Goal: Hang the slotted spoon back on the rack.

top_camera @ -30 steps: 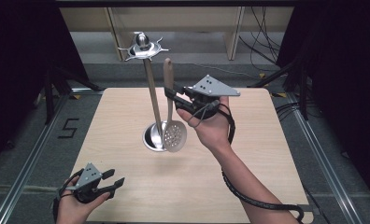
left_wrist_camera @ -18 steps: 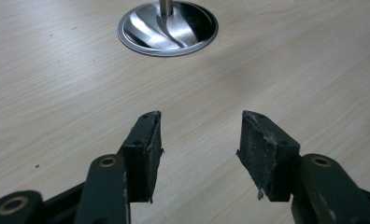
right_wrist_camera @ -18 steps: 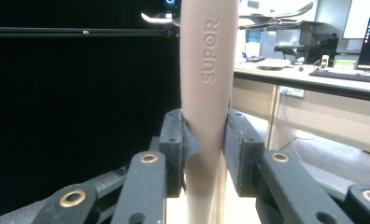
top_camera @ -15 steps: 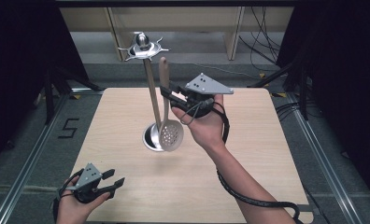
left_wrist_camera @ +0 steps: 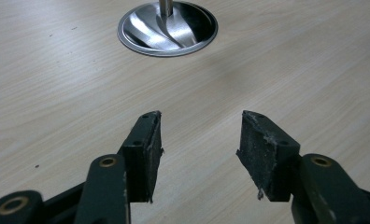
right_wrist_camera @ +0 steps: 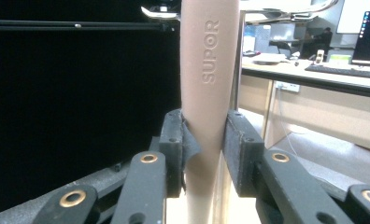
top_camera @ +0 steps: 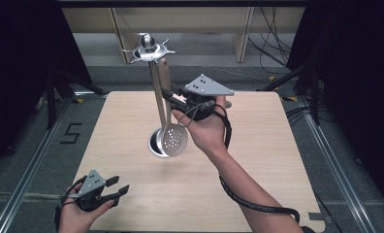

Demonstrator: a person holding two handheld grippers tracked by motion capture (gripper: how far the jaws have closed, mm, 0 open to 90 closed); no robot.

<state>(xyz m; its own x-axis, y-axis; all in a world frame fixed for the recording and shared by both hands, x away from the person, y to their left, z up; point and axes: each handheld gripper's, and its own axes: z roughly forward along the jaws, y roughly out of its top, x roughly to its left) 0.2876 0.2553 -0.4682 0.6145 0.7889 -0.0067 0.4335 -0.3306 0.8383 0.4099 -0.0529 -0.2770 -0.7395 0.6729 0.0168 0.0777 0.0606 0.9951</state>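
Now one slotted spoon (top_camera: 173, 138) has been lifted nearer the one rack (top_camera: 150, 50), gripped by right tongs (top_camera: 167, 94); left tongs (top_camera: 118, 187) gape empty.

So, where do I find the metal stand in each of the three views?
High view: stand rising from the table centre.
Left gripper view: its round base, top centre, beyond the jaws.
Right gripper view: its hooks, top edge, behind the skimmer handle.
Shared landmark: the stand's pole.
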